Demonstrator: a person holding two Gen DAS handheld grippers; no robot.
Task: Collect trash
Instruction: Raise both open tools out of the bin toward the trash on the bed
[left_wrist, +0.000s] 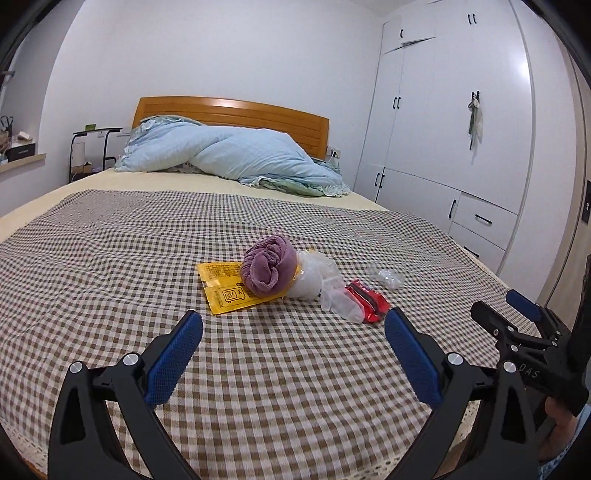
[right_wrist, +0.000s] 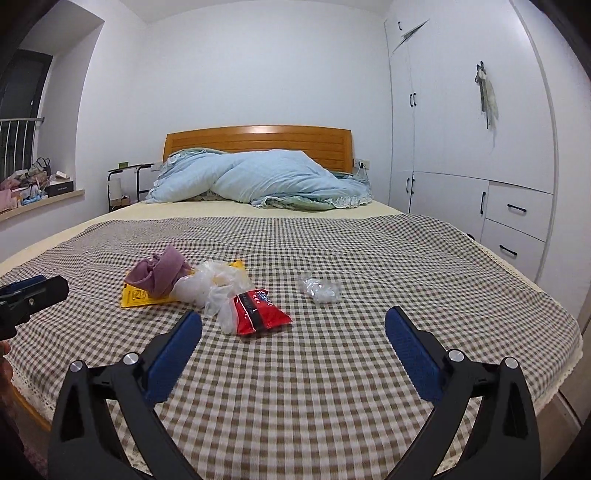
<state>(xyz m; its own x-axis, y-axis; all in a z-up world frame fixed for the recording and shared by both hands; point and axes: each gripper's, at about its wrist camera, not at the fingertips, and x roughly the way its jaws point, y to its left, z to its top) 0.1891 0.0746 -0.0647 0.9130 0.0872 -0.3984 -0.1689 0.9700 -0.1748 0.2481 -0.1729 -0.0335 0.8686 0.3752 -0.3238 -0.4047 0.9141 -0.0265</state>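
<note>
A small heap of litter lies on the checked bedspread (left_wrist: 110, 266) (right_wrist: 369, 369). A yellow packet (left_wrist: 225, 291) (right_wrist: 138, 297) sits under a rolled purple cloth (left_wrist: 267, 266) (right_wrist: 160, 273). Beside them are a crumpled clear plastic bag (left_wrist: 317, 284) (right_wrist: 210, 286), a red snack wrapper (left_wrist: 369, 301) (right_wrist: 258, 310) and a small clear wrapper (left_wrist: 388, 277) (right_wrist: 319, 288) lying apart to the right. My left gripper (left_wrist: 293, 328) hovers open just short of the heap, nothing between its fingers. My right gripper (right_wrist: 293, 328) (left_wrist: 498, 302) is open too, empty, near the red wrapper.
A light blue quilt (left_wrist: 236, 155) (right_wrist: 266, 177) is bunched by the wooden headboard (left_wrist: 229, 110). White wardrobes with drawers (left_wrist: 461, 140) (right_wrist: 498, 184) line the right wall. A black side stand (left_wrist: 92, 147) and a cluttered window sill (right_wrist: 33, 184) are on the left.
</note>
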